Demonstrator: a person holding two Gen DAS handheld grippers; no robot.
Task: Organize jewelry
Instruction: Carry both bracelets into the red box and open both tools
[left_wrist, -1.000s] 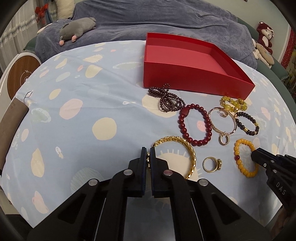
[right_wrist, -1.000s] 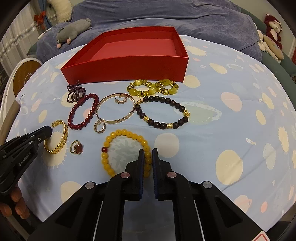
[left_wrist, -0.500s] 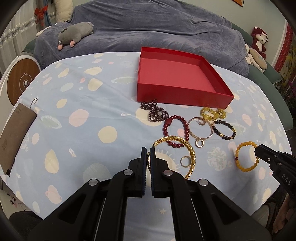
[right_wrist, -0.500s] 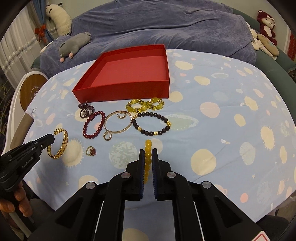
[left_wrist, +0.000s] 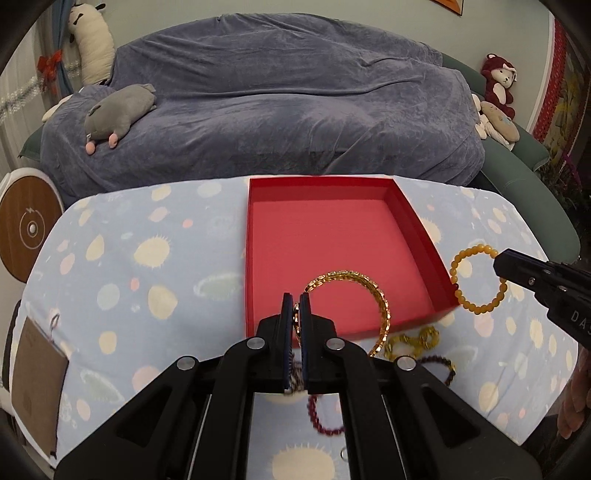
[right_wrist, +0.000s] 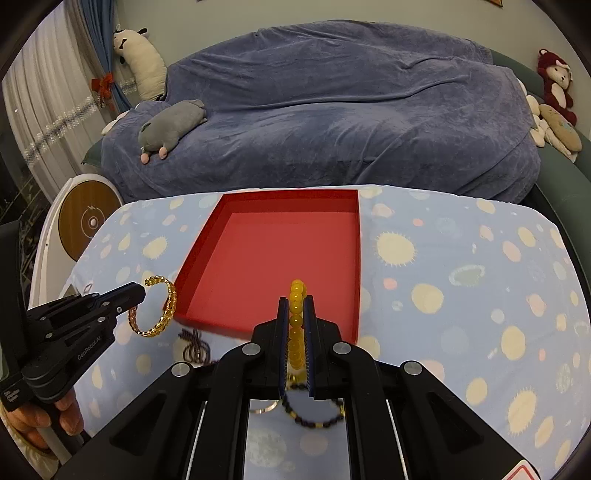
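Two grippers up in the air, one bracelet each. Left gripper (left_wrist: 296, 308) is clamped on the gold chain bangle (left_wrist: 373, 291), right gripper (right_wrist: 296, 314) is pinched on the yellow bead bracelet (right_wrist: 296, 295), both hanging over the near edge of the one red box (left_wrist: 332, 236). On the dotted cloth (left_wrist: 147, 266) below I count four pieces peeking out: yellow-green beads (left_wrist: 413, 339), dark bead bracelet (right_wrist: 314, 421), red bead bracelet (left_wrist: 321, 417), purple bead strand (right_wrist: 194, 345).

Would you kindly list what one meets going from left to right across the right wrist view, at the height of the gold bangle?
Left hand-held gripper → gold bangle, shut in it → red box → yellow bead bracelet, shut in the right hand-held gripper → bare spotted blue tablecloth.
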